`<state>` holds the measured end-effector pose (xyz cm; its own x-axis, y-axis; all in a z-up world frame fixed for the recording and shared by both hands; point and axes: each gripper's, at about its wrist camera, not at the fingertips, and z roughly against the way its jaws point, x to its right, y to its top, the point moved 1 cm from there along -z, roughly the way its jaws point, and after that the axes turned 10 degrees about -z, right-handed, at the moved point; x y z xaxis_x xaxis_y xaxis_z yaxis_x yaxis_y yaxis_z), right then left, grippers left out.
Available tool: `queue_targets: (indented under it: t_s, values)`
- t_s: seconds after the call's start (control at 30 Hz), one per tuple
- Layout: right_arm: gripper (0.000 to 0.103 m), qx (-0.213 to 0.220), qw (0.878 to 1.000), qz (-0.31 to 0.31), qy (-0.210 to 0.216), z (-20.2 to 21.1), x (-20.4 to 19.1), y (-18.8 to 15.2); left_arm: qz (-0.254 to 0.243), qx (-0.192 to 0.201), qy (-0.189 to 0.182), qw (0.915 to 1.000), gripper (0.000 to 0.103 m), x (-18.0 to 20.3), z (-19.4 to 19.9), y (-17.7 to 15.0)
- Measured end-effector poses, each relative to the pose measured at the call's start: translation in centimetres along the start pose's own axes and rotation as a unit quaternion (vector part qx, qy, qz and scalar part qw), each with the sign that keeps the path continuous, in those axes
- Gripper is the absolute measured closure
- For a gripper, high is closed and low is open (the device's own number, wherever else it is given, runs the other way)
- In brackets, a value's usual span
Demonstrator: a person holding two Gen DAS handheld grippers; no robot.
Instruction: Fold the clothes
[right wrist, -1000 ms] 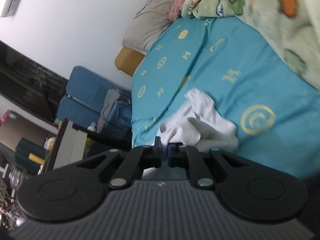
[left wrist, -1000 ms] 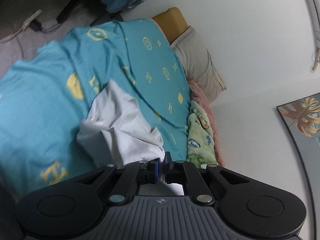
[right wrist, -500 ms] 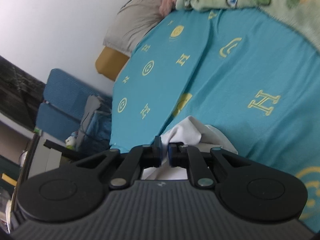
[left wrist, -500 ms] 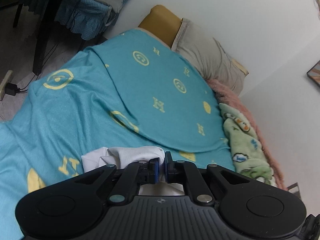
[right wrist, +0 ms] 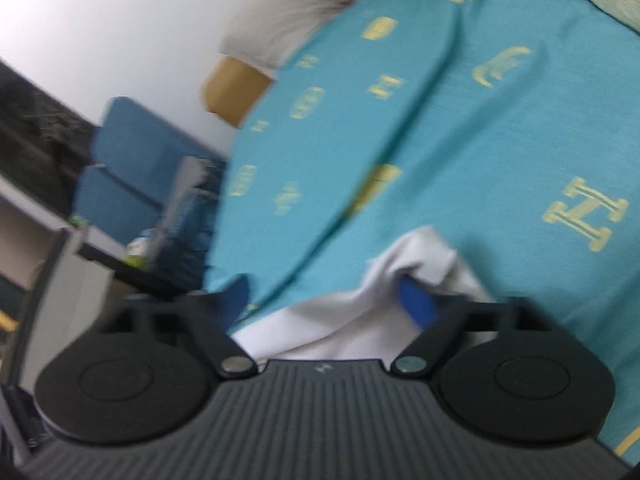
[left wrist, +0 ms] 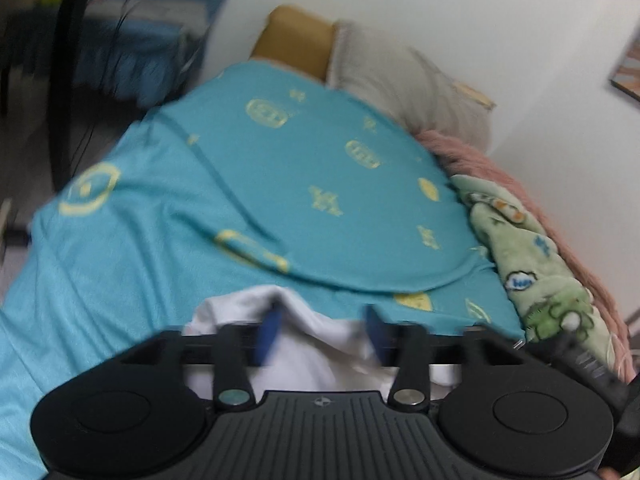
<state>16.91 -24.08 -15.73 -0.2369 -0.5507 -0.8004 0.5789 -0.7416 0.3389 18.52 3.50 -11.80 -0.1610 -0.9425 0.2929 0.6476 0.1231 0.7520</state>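
Note:
A white garment [left wrist: 316, 344] lies bunched on the teal bedspread [left wrist: 168, 240] right under both grippers. In the left wrist view my left gripper [left wrist: 322, 332] has its jaws opening, blue pads [left wrist: 269, 334] spread wide; the white cloth sits loose between them, no longer pinched. In the right wrist view my right gripper [right wrist: 328, 304] is likewise opening, its pads [right wrist: 416, 302] far apart. The white garment [right wrist: 400, 280] rests there on the bedspread [right wrist: 520, 128], with a fold against the right pad.
A grey pillow [left wrist: 404, 80] and a mustard cushion [left wrist: 296, 40] lie at the head of the bed. A green cartoon blanket [left wrist: 532, 264] and a pink one [left wrist: 492, 168] run along the wall. Blue chairs [right wrist: 128, 168] and a desk [right wrist: 80, 264] stand beside the bed.
Both grippers came down to the bedspread with the white garment pinched, then spread their jaws and let the cloth go. The left gripper also rolled to level.

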Motion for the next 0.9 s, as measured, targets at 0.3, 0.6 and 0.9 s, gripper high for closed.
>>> queue_targets:
  t_s: [0.3,0.6,0.9]
  values:
    - [0.017,0.014,0.988,0.148,-0.034,2.2,-3.0,-2.6,-0.092,-0.011,0.026,0.9954,0.025,2.0,2.1,-1.9]
    - [0.022,-0.01,0.975,0.209,-0.077,-0.2,-1.8,-4.2,-0.122,-0.041,0.069,0.9894,0.025,1.1,-0.6,-4.9]
    - [0.022,0.017,0.97,0.227,-0.087,5.6,-2.8,-5.9,-0.139,-0.023,0.068,0.9877,0.025,2.6,5.1,-5.1]
